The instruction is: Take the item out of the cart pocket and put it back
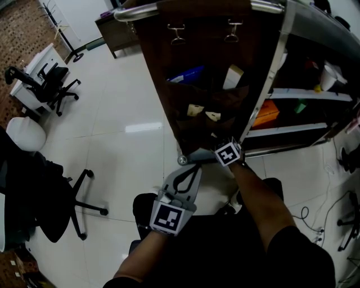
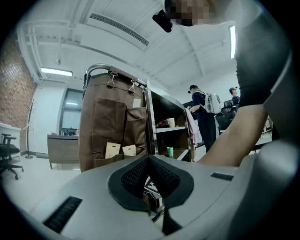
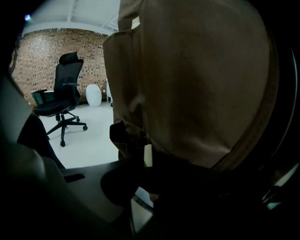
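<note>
A brown fabric organiser [image 1: 208,62] with pockets hangs on the end of the cart [image 1: 140,10]. Two beige packets [image 1: 196,109] [image 1: 212,116] stick out of its lowest pockets, and a blue item [image 1: 187,74] and a pale packet [image 1: 232,76] sit higher. My right gripper [image 1: 216,130] is pushed against the lowest pocket at the right-hand packet. In the right gripper view that packet [image 3: 148,152] stands edge-on between the dark jaws of my right gripper [image 3: 145,164], against the fabric [image 3: 197,84]. My left gripper [image 1: 194,166] [image 2: 148,158] hangs back below the cart, shut and empty, facing both packets [image 2: 111,150].
The cart's shelves [image 1: 312,95] hold an orange box [image 1: 265,112] and small items. Black office chairs [image 1: 53,84] [image 3: 63,101] stand on the white floor at left. Cables [image 1: 315,222] lie on the floor at right. People [image 2: 202,117] stand beyond the cart.
</note>
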